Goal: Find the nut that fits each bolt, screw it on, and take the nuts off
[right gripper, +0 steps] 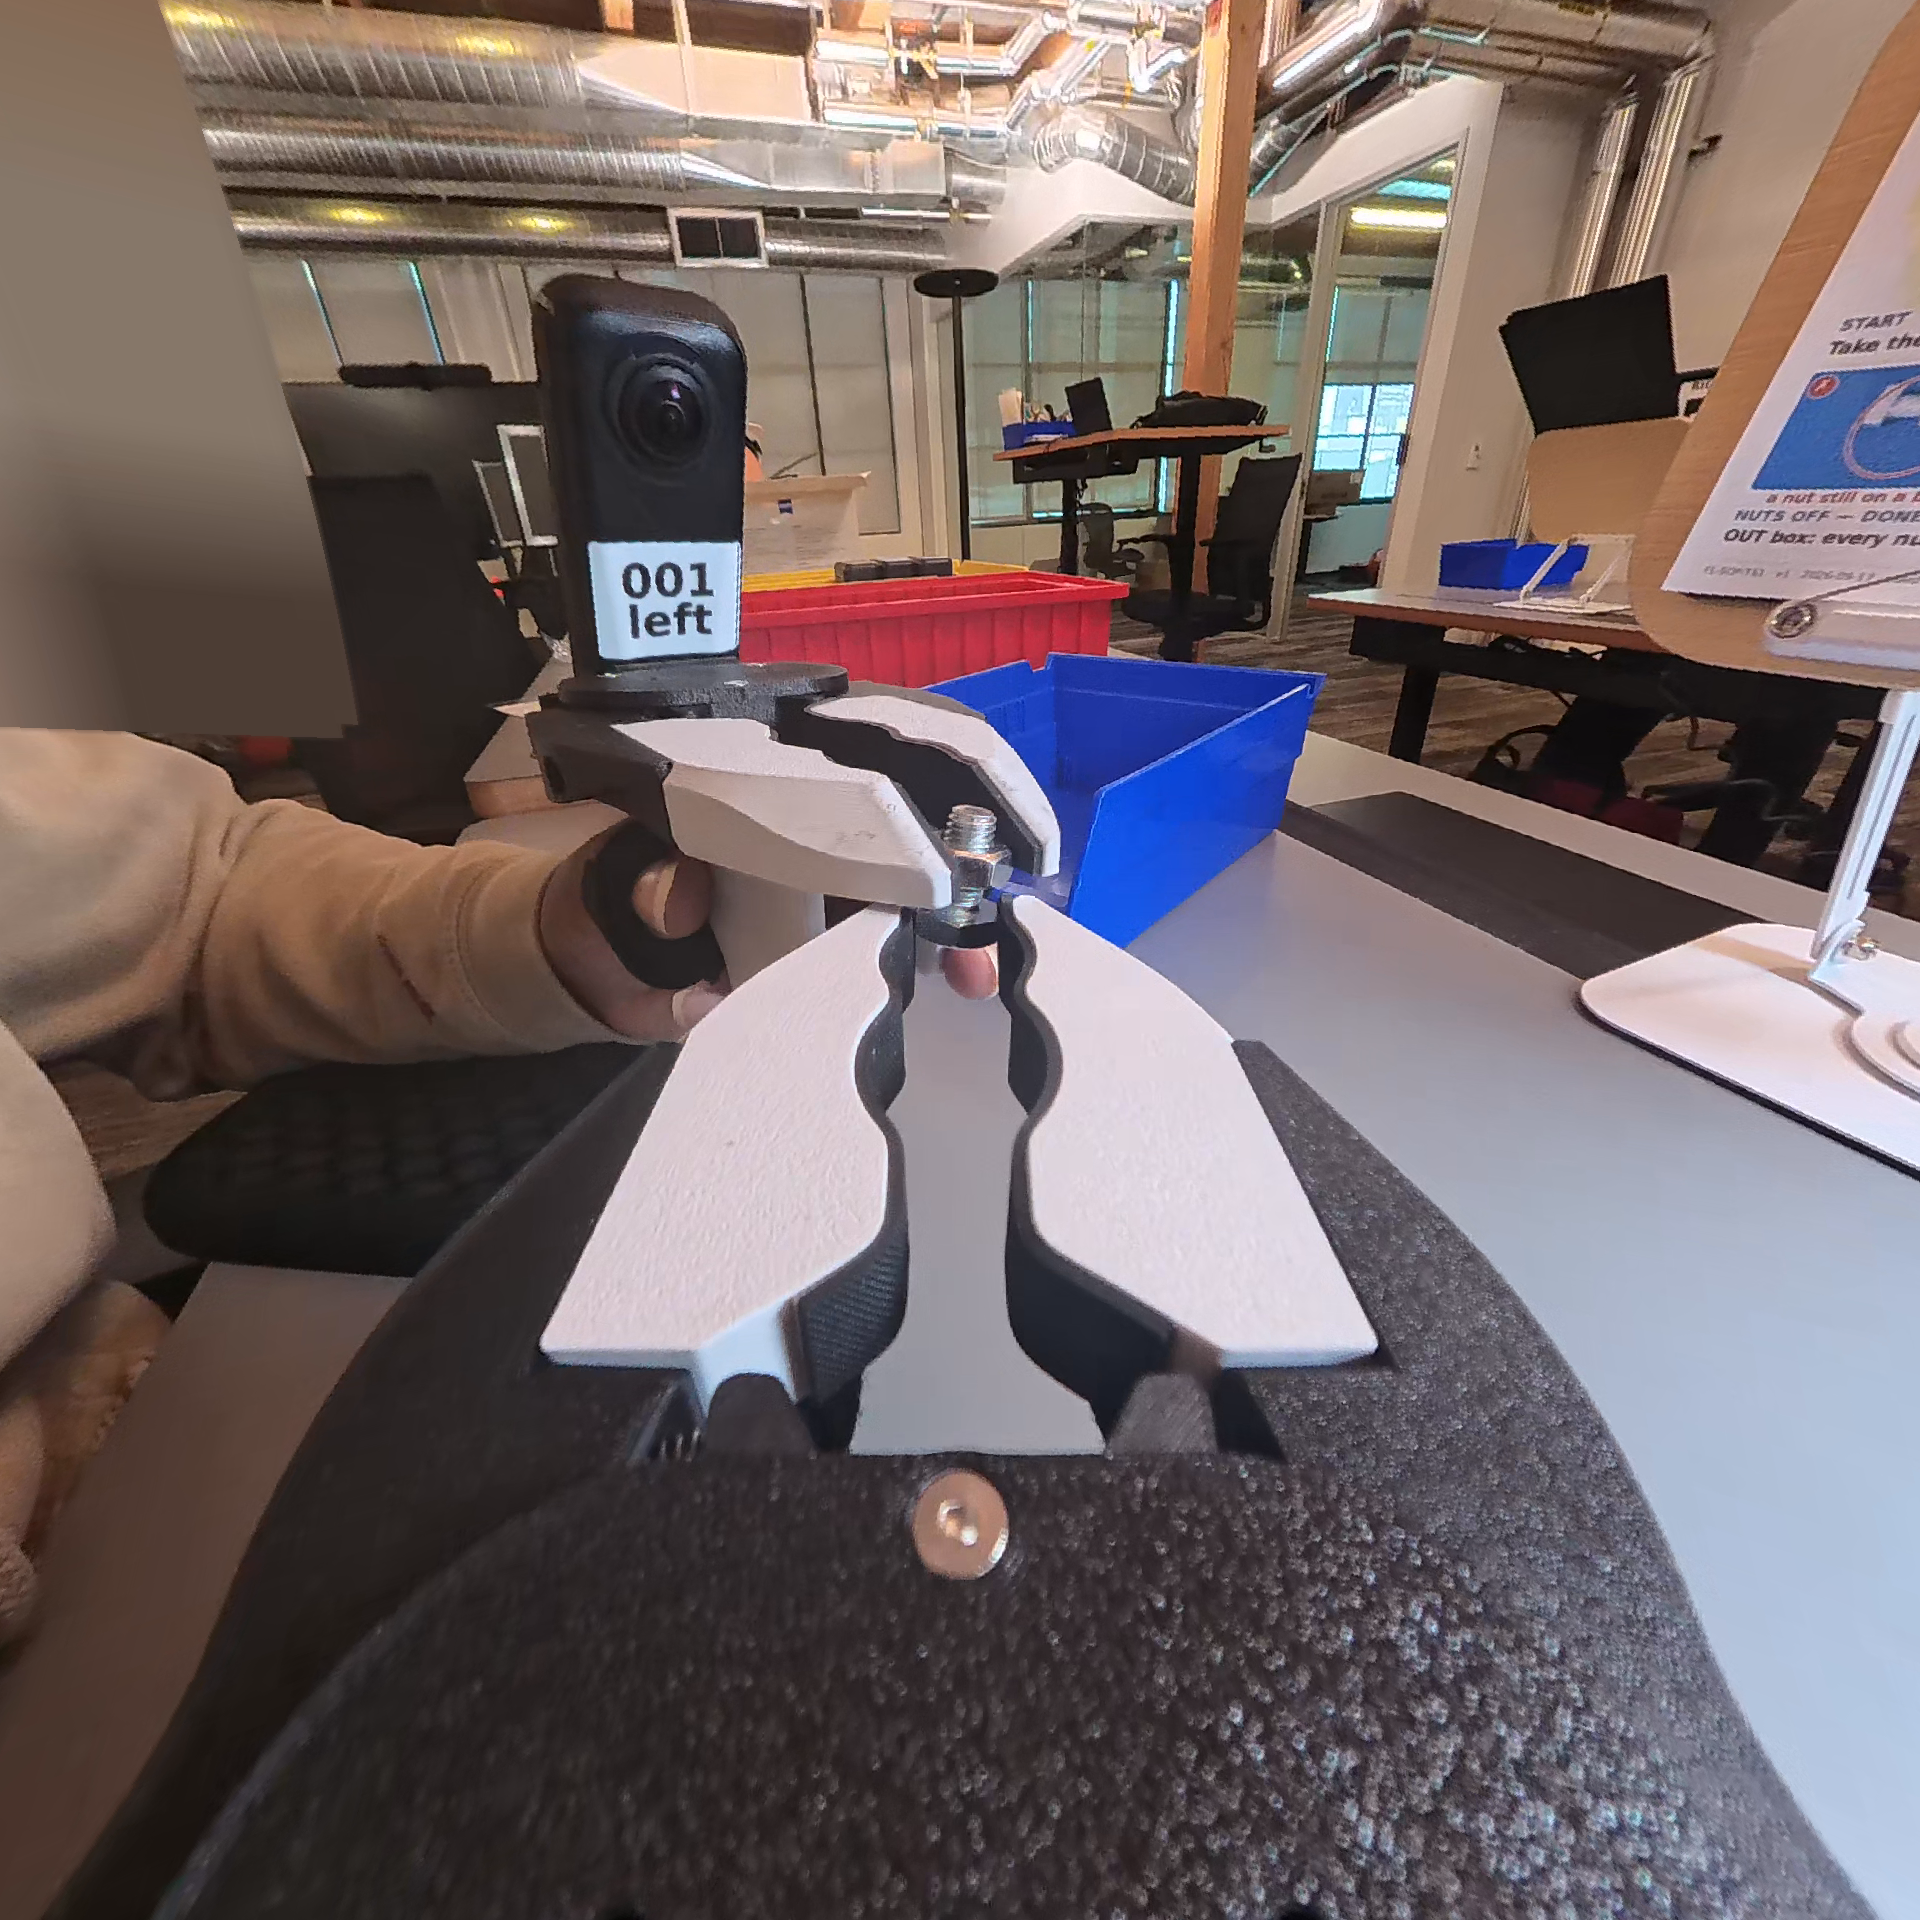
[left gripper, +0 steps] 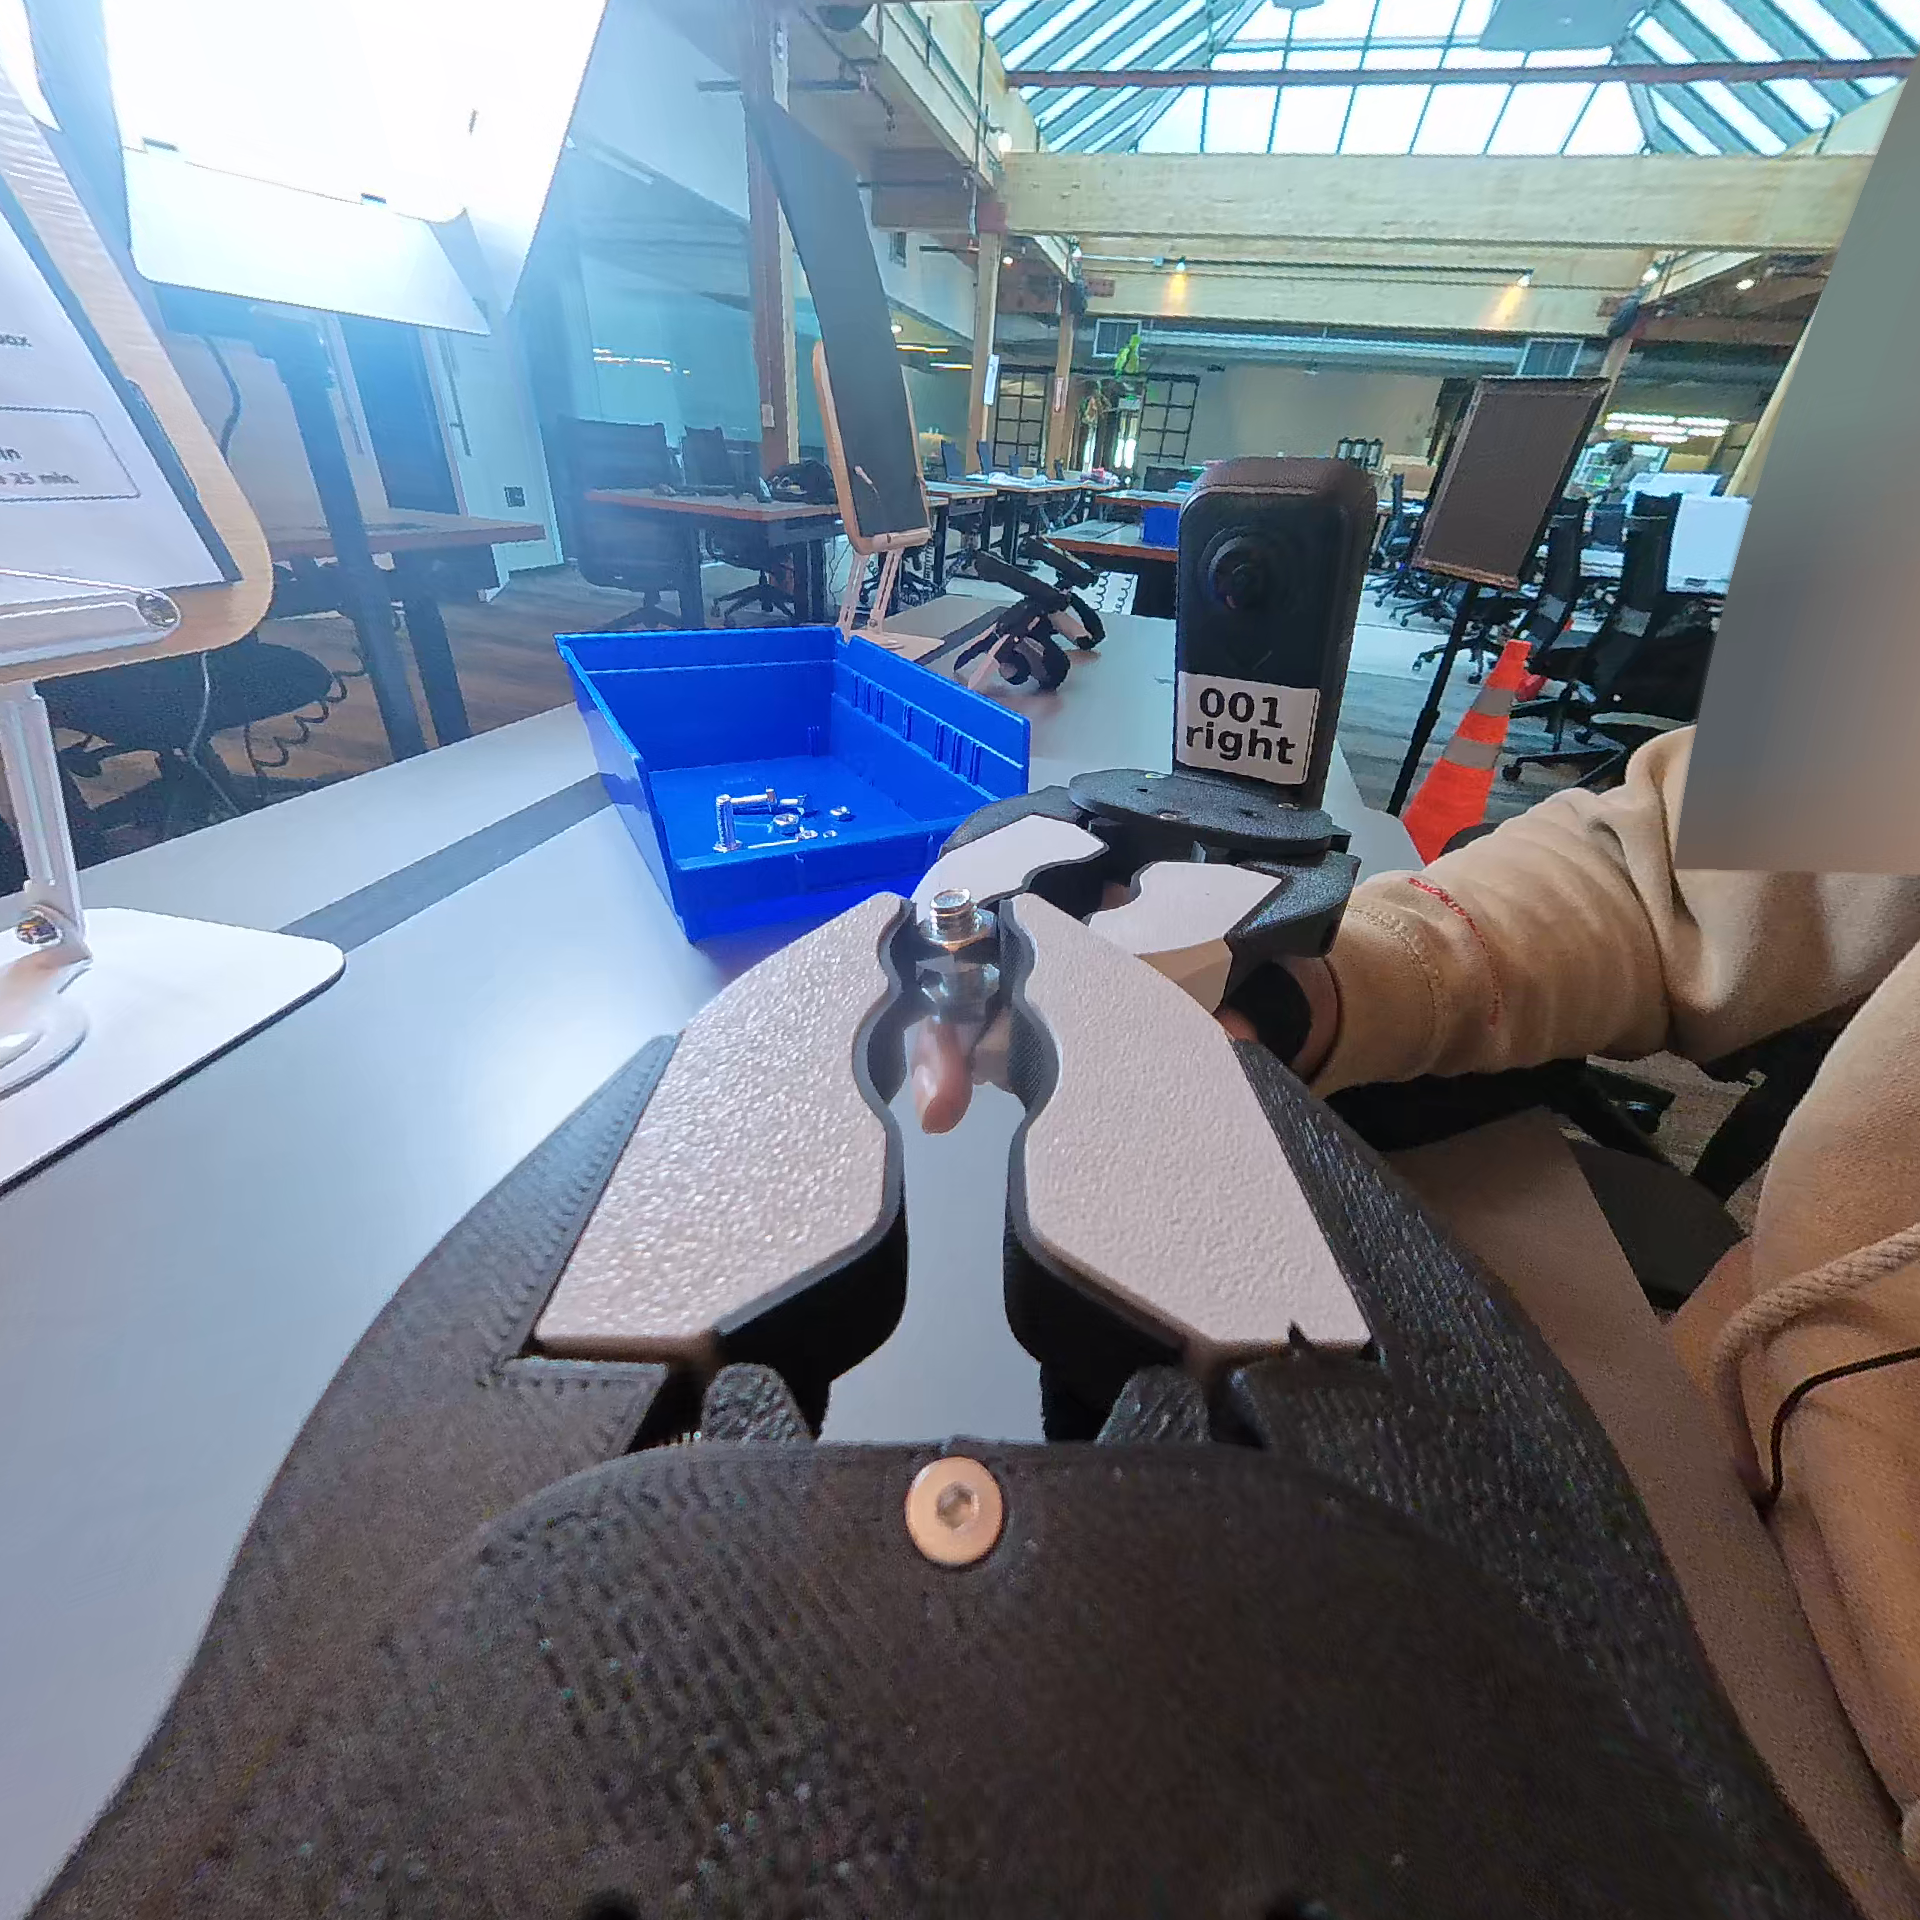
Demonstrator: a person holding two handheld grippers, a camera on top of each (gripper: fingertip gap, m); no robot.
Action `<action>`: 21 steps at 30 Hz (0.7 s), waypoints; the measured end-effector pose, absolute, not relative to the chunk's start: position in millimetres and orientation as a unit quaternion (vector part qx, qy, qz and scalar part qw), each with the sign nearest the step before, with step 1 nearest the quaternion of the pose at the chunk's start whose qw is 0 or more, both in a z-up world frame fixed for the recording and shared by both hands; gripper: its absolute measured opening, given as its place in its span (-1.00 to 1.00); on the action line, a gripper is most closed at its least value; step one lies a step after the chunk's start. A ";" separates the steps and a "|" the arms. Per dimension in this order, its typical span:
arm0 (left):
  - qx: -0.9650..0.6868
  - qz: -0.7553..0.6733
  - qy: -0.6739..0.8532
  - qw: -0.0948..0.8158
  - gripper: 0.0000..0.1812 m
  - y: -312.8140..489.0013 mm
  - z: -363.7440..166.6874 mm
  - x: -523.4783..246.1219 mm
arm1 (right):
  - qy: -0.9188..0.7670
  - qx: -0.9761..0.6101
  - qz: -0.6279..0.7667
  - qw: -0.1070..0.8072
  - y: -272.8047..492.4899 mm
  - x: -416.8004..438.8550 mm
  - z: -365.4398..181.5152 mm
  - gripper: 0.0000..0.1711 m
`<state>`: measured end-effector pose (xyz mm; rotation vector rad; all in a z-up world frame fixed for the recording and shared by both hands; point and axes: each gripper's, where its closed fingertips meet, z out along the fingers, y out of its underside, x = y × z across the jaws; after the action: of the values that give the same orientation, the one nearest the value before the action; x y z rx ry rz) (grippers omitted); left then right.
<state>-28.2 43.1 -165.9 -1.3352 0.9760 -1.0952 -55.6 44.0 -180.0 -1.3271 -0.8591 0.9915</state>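
Note:
A silver bolt (right gripper: 970,826) stands upright above the grey table, threaded end up, with a hex nut (right gripper: 978,860) on it. My left gripper (left gripper: 956,940) is shut on the nut (left gripper: 957,940); it enters the right wrist view (right gripper: 977,862) from the left. My right gripper (right gripper: 957,923) is shut on the bolt's lower end, just under the nut. In the left wrist view the right gripper's fingers (left gripper: 1023,847) reach in from the far right, tips hidden behind my left fingers. A person's fingertip (left gripper: 943,1091) shows below the bolt.
A blue bin (left gripper: 935,727) just beyond the grippers holds loose bolts and nuts (left gripper: 769,816); it also shows in the right wrist view (right gripper: 1174,790). A red bin (right gripper: 935,623) stands behind. A white sign stand (left gripper: 156,987) (right gripper: 1766,997) sits on the table. A beige sleeve (left gripper: 1507,966) lies at the table edge. My two grippers' fingertips are within a few centimetres of each other.

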 end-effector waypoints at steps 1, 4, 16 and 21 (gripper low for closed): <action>-0.562 -0.464 0.410 0.548 -0.84 43.0 -165.7 -28.1 | -0.370 -0.573 0.429 0.593 43.8 -55.6 -179.9 -0.83; -0.560 -0.475 0.405 0.545 -0.84 42.5 -164.8 -28.5 | -0.375 -0.574 0.429 0.588 43.3 -55.5 -179.5 -0.83; -0.566 -0.498 0.403 0.519 -0.84 42.9 -170.3 -30.2 | -0.392 -0.585 0.406 0.583 44.8 -56.1 -185.9 -0.83; -0.561 -0.519 0.383 0.520 -0.84 45.8 -167.1 -31.6 | -0.383 -0.593 0.398 0.585 47.3 -56.2 -187.4 -0.79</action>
<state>-31.6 45.8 -167.1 -1.3438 0.9171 -1.2433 -56.2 47.3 -187.4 -1.3835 -0.8943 0.9281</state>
